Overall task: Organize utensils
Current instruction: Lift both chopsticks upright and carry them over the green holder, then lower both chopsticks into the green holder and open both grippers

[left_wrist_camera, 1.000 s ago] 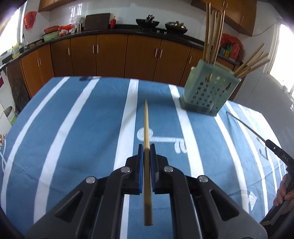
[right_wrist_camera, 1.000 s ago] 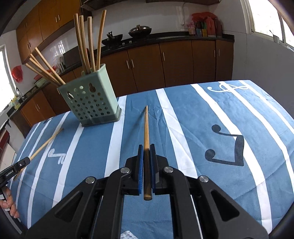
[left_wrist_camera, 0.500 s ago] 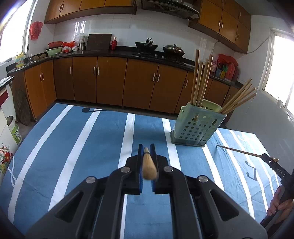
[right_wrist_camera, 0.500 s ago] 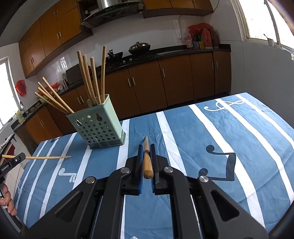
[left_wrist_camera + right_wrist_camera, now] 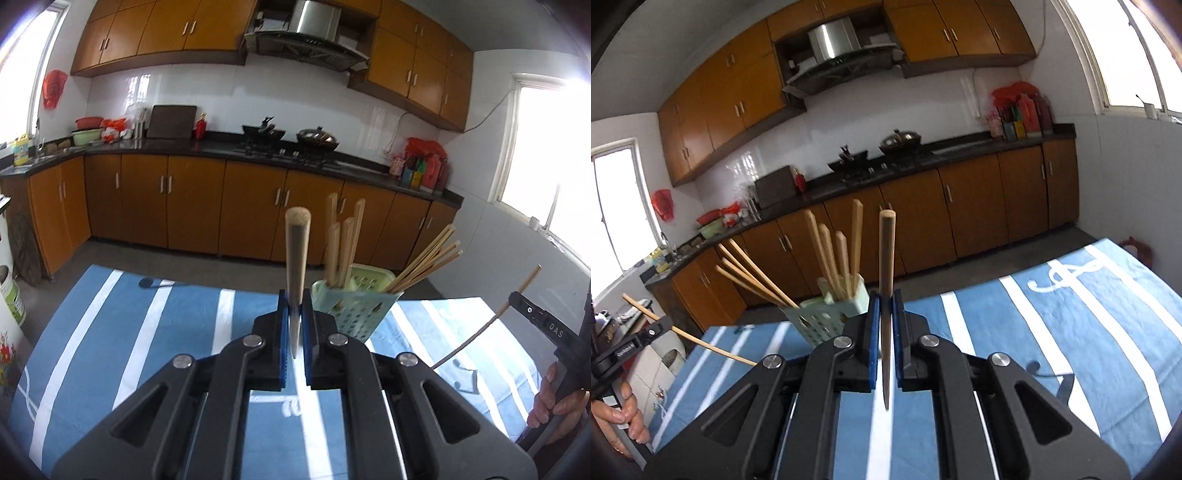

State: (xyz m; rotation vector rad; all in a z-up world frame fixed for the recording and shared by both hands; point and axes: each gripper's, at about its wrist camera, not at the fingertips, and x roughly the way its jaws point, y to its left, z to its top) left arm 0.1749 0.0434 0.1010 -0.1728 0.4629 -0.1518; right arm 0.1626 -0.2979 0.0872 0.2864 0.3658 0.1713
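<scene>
My left gripper (image 5: pixel 294 325) is clamped on one wooden chopstick (image 5: pixel 296 266), which stands upright between the blue pads, thick end up. My right gripper (image 5: pixel 885 325) pinches a second chopstick (image 5: pixel 886 280) the same way, its thin tip hanging below the pads.

The green holder (image 5: pixel 354 306) stands on the blue striped tablecloth (image 5: pixel 110 332) near the table's far edge, just right of my left jaws and just left of my right jaws. Beyond that edge the floor is bare up to the brown cabinets (image 5: pixel 192 206). To the left of my left gripper and the right of my right one, the cloth is free.

In the holder I count four chopsticks (image 5: pixel 834 254) standing upright in one compartment. A slanted bundle (image 5: pixel 750 273) leans out of another; there I make out four or five, and cannot tell which.
</scene>
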